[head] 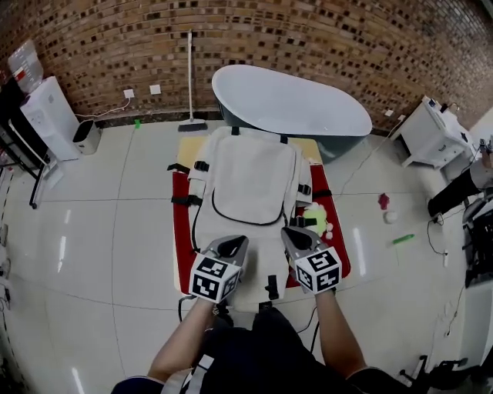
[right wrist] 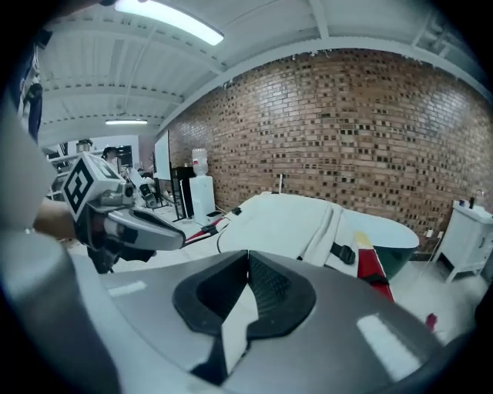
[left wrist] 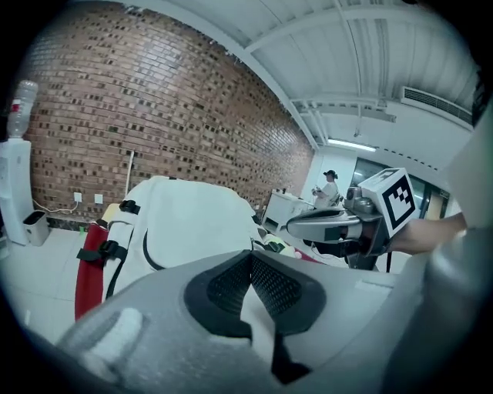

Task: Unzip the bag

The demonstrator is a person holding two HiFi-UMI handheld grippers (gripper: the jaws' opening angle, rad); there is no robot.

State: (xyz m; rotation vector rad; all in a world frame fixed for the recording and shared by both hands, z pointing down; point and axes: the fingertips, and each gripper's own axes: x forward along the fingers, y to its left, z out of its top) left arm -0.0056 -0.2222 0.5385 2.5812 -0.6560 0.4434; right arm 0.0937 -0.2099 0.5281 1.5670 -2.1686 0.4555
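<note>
Plainly the approach step: the white bag (head: 250, 181) lies flat on a red mat (head: 182, 231), apparently unopened. The left gripper (head: 236, 244) and right gripper (head: 291, 235) hover over its near end, both clenched and empty. Next, I judge, one must open and find the pull on the dark zip line (head: 231, 219); the pull is too small to make out.

Ceiling tubes (right wrist: 166, 17) above me give bright, even light, glinting on the floor tiles (head: 62, 250) (my gripper views bow toward dark edges).
</note>
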